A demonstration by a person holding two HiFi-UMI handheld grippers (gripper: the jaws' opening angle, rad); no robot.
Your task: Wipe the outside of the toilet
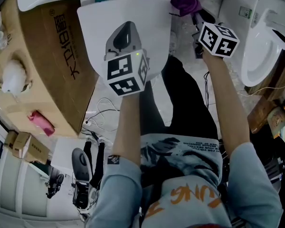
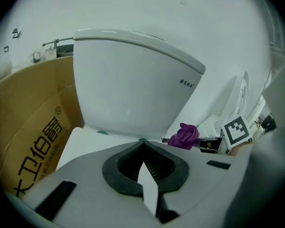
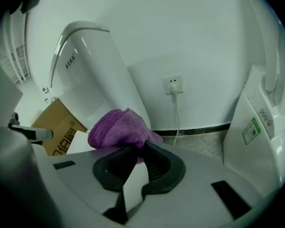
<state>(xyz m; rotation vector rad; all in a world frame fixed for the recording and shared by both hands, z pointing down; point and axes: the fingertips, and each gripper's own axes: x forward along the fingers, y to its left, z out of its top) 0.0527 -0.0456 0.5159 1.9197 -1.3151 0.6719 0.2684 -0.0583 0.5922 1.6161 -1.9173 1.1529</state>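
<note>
Seemingly early: purple knitted cloth (image 3: 118,127) is pinched in right gripper (image 3: 135,148) near white ceramic toilet's (image 1: 128,27) rear right corner, left gripper (image 2: 142,145) closed empty, most wiping judged outstanding.

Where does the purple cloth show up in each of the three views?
Head view: purple cloth at the top, right of centre.
Left gripper view: purple cloth low, right of centre.
Right gripper view: purple cloth left of centre, clamped in the right tongs.
Shared landmark: the cardboard box, left of the cloth in every view.
</note>
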